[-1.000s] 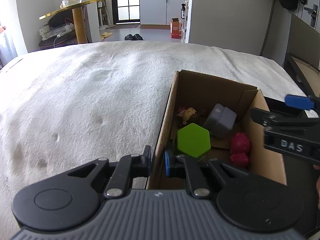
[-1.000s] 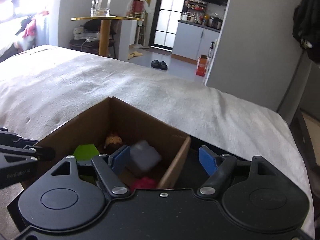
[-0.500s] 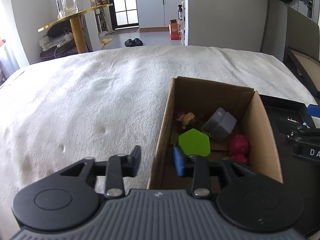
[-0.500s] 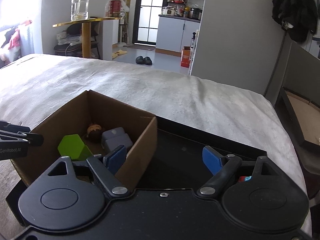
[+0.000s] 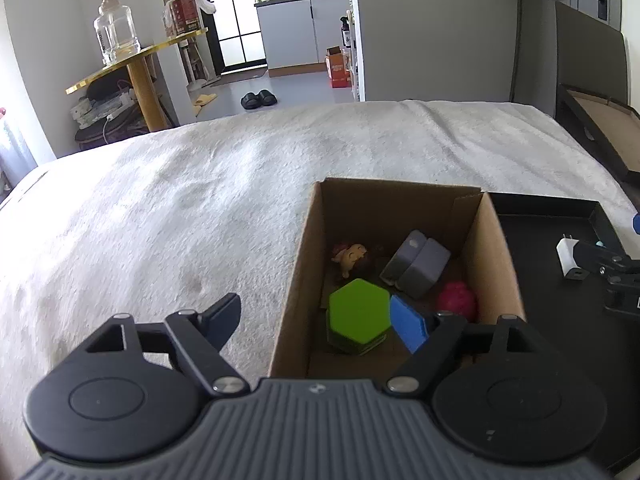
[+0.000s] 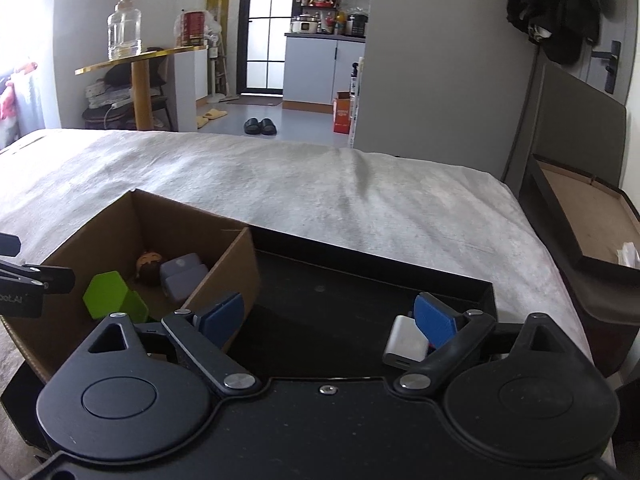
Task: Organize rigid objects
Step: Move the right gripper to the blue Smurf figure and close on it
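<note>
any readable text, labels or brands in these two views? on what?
"bot.AI", cut off at the frame edge: on the left gripper body, seen in the right wrist view.
Red can on the gold table: label too blurred to read.
Orange carton on the floor: print too small to read.
Right gripper body in the left wrist view: lettering cut off, unreadable.
Nothing else legible.

Left tool (image 5: 316,322): grey ribbed body, black discs, blue pads. Right tool (image 6: 328,318): black, silver screws.
</note>
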`<action>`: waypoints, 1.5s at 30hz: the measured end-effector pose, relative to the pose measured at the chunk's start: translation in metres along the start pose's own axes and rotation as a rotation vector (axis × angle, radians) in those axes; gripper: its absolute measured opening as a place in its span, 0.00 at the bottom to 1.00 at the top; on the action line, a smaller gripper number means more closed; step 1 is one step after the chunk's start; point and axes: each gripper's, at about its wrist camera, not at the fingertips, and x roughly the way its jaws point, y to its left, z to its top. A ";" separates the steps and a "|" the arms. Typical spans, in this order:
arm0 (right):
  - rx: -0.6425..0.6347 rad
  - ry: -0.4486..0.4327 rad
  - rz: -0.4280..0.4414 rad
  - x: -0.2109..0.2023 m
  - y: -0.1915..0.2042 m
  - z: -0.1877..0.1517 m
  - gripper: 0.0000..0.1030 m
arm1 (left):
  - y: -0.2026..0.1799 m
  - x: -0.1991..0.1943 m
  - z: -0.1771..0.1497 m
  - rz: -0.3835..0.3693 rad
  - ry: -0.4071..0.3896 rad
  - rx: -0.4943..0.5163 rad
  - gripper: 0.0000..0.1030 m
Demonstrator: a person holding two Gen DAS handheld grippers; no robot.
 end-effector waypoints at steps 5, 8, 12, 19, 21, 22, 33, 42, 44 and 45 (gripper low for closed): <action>0.028 -0.008 -0.006 -0.002 -0.014 -0.004 0.90 | -0.007 -0.005 0.004 0.003 -0.009 0.017 0.79; 0.044 -0.009 -0.010 -0.003 -0.023 -0.006 0.90 | -0.011 -0.008 0.006 -0.002 -0.016 0.026 0.79; 0.060 -0.003 -0.013 -0.003 -0.033 -0.010 0.90 | -0.018 -0.014 0.009 -0.011 -0.040 0.030 0.79; 0.098 0.006 -0.014 0.000 -0.051 -0.019 0.93 | -0.032 -0.015 0.012 -0.027 -0.040 0.058 0.79; 0.105 0.008 -0.014 0.002 -0.055 -0.022 0.94 | -0.035 -0.015 0.012 -0.026 -0.040 0.068 0.79; 0.109 0.010 -0.015 0.003 -0.057 -0.023 0.95 | -0.037 -0.015 0.013 -0.026 -0.038 0.072 0.79; 0.169 0.031 -0.030 0.012 -0.083 -0.044 1.00 | -0.052 -0.006 0.013 0.015 0.018 0.092 0.92; 0.209 0.041 -0.034 0.028 -0.102 -0.057 0.94 | -0.055 0.002 0.013 0.055 0.032 0.094 0.94; 0.202 0.042 -0.035 0.034 -0.103 -0.056 0.88 | -0.055 0.003 0.014 0.064 0.039 0.097 0.94; 0.196 0.040 -0.032 0.037 -0.104 -0.055 0.82 | -0.055 0.004 0.014 0.068 0.042 0.100 0.94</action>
